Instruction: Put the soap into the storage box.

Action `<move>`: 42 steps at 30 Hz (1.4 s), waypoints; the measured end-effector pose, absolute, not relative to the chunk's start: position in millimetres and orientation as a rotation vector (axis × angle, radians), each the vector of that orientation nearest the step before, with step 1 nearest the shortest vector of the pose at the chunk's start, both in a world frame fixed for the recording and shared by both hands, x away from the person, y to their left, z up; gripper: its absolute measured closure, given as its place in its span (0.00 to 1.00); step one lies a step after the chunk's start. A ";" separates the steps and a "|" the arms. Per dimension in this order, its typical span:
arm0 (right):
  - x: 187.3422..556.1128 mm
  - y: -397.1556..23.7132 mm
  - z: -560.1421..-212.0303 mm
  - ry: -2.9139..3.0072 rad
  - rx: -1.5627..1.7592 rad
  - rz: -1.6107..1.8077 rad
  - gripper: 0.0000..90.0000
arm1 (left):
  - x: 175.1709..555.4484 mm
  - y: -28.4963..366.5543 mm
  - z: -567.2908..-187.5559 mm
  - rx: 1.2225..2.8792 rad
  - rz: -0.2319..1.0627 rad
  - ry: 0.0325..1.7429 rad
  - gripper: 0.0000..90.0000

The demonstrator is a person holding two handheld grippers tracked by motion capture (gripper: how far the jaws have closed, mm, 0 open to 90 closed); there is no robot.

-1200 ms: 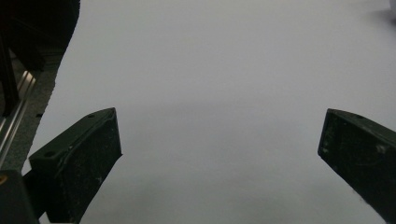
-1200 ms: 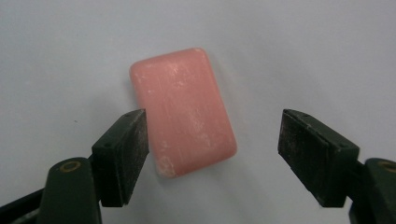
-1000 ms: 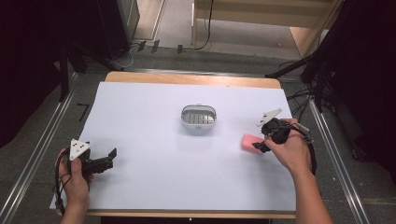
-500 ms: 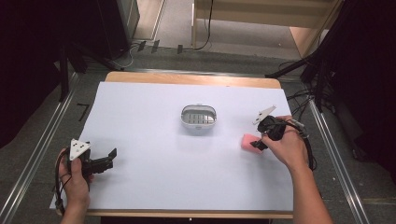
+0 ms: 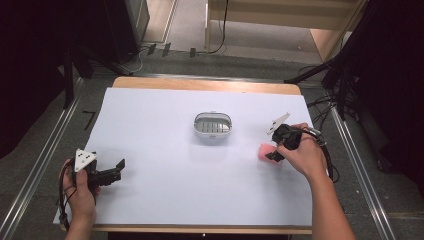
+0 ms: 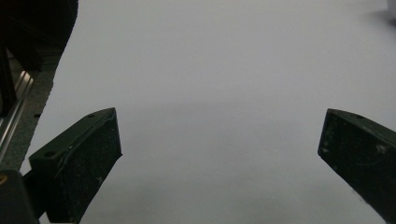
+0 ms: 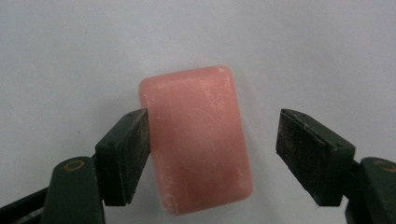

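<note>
A bench [image 5: 150,85] covered by a white sheet [image 5: 165,195] is seen from above, with a person's forearms entering from the bottom edge.

At the near left, the left hand [image 5: 80,192] holds the left gripper [image 5: 116,170] low over the sheet near its left edge. Its fingers [image 6: 79,163] are spread wide with only bare sheet between them.

In the middle of the sheet sits a small oval dish [image 5: 213,126] with a pale rim and a ribbed grey inside. It stands well apart from both grippers.

Toward the right, a pink soap bar [image 5: 265,151] lies flat on the sheet. The right hand [image 5: 305,155] holds the right gripper [image 5: 272,156] over it. In the right gripper view the soap [image 7: 198,137] lies between the spread fingers: the left finger [image 7: 126,156] touches its side, while the other finger stands clear of it with a gap of white sheet showing.

A cable [image 5: 327,160] loops around the right wrist.
</note>
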State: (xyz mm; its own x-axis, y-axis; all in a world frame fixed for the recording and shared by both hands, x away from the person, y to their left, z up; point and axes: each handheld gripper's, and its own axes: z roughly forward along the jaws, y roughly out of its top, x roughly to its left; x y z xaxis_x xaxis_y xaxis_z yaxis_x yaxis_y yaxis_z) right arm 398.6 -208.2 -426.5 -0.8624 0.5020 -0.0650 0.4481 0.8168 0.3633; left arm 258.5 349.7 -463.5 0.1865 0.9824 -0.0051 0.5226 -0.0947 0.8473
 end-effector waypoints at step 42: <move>403.7 -199.8 -442.7 2.948 0.707 0.383 0.43 | 258.6 350.3 -463.5 1.719 0.778 1.428 0.00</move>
State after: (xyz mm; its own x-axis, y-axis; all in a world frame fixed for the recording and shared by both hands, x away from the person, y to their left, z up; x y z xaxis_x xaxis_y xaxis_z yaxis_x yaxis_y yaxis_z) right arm 403.7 -199.8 -442.7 -0.8894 0.4565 -0.0243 0.4351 0.8616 0.2613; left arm 258.6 350.3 -463.5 0.1904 0.9816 -0.0128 0.5217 -0.0901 0.8484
